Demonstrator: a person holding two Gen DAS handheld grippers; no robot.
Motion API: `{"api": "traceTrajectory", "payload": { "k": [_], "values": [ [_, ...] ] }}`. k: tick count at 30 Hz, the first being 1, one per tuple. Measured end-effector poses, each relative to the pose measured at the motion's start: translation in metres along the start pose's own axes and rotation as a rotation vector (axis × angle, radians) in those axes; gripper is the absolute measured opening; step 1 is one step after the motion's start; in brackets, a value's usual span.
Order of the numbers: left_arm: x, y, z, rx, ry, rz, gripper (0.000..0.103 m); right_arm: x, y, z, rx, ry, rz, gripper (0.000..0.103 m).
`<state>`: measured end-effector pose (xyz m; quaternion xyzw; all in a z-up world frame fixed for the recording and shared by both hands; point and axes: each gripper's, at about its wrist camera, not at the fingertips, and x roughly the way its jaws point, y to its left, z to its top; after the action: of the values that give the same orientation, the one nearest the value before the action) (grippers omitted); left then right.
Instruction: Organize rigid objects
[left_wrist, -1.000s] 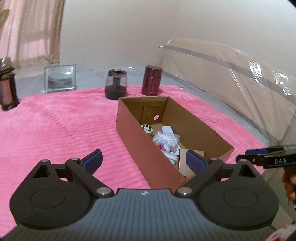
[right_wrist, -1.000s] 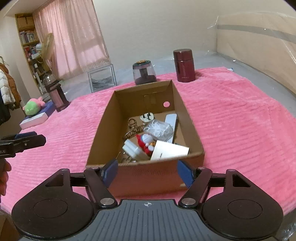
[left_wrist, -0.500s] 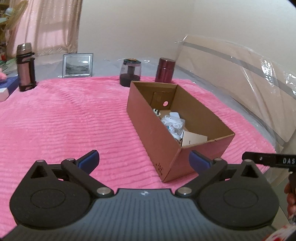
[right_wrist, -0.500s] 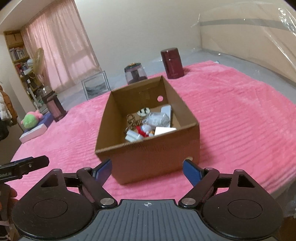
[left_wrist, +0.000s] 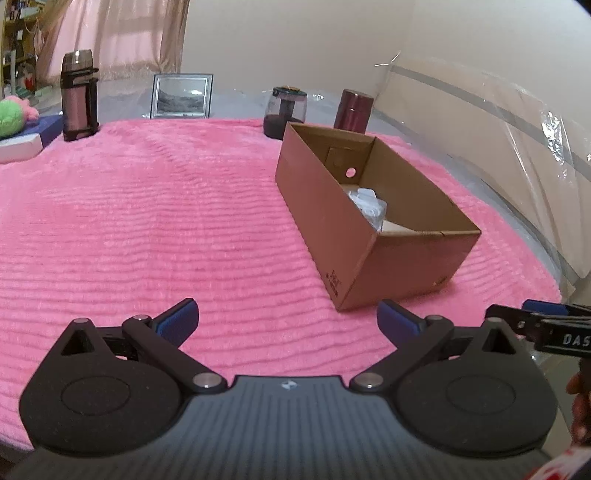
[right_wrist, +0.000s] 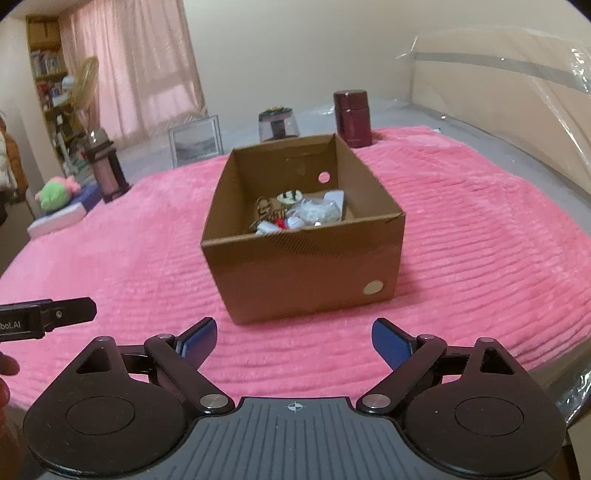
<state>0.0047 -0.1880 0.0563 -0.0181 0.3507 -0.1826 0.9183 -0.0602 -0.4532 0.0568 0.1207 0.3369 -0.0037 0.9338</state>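
At centre of the right wrist view, a little toward 12 o'clock, sat the cardboard box (right_wrist: 303, 243), open-topped, on the pink blanket (right_wrist: 480, 236) of what looked like a bed. Inside it lay the small rigid items (right_wrist: 295, 218): a crinkled clear bag, a white plug-like piece, something red and white, metal rings; details too small to tell. Judged light, stiff, mostly non-fragile; the bag probably slippery and crackly. The box itself was thin card, walls would flex if pinched mid-span, so best taken at a corner or the near short wall's rim; light enough to slide on the plush blanket.

From the left wrist view the box stood at 2 o'clock. Beyond it at 12 to 1 o'clock stood a dark jar (left_wrist: 285, 110) and a maroon canister (left_wrist: 352, 110); at 11 o'clock a picture frame (left_wrist: 181, 96), at 10 o'clock a flask (left_wrist: 78, 94).

Left tongs (left_wrist: 286, 319) were spread wide, nothing between them. Right tongs (right_wrist: 293, 338) were opening, empty too, near edge of the box just ahead but apart.
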Motion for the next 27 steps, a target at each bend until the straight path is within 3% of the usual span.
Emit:
{"api": "traceTrajectory", "payload": {
  "k": [8, 27],
  "values": [
    [-0.010, 0.001, -0.017, -0.002, 0.030, 0.031, 0.101, 0.004, 0.019, -0.007, -0.064, 0.067, 0.028, 0.088],
    [-0.015, 0.006, -0.036, -0.014, 0.046, 0.053, 0.101, 0.011, 0.037, -0.017, -0.097, 0.104, 0.041, 0.088]
  ]
}}
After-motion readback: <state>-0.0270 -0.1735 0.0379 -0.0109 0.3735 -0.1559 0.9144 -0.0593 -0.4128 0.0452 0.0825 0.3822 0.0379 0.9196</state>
